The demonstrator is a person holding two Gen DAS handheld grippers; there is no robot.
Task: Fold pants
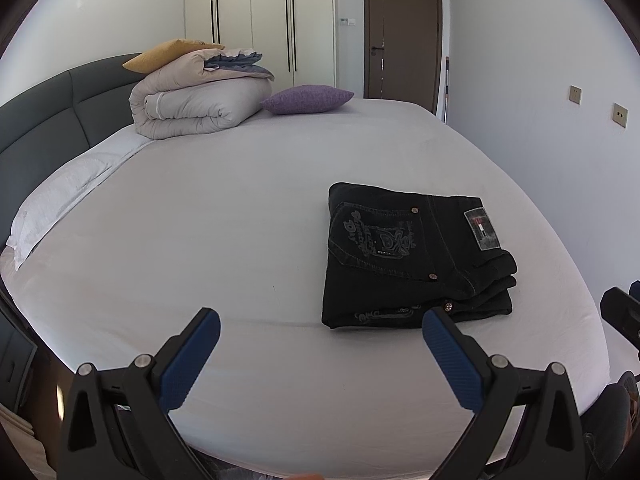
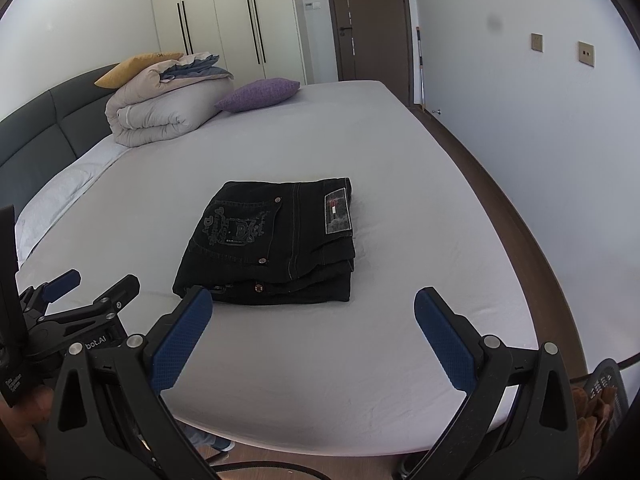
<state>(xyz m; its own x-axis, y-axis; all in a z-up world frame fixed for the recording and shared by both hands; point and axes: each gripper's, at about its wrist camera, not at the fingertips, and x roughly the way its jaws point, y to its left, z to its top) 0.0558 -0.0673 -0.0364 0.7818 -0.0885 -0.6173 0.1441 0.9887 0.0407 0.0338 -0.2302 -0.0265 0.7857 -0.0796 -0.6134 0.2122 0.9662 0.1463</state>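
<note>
Nearest to us are our own tongs: the left tongs with blue pads spread wide and nothing between them, and the right tongs just the same — jaws well apart, empty, held above the near edge of the bed and not touching the sheet. We read that as a resting pose: with both sets drawn back toward us and open, neither has any claim on the cloth.

Beyond them lie the pants, dark denim, folded into a compact block of several layers. They sit on the bare sheet in the middle of the mattress, near our edge. The embroidered back pocket and the waistband patch face up, and the stacked layer edges show along our side and toward the right. The block looks squared and stable — we judge the folding done, or all but done, and the central spot chosen so nothing hangs over an edge.

Well away at the headboard, a rolled duvet carries a yellow cushion, with a purple pillow beside it — kept clear of our working patch. In the right wrist view, the left tongs show at our lower left, likewise open.
</note>
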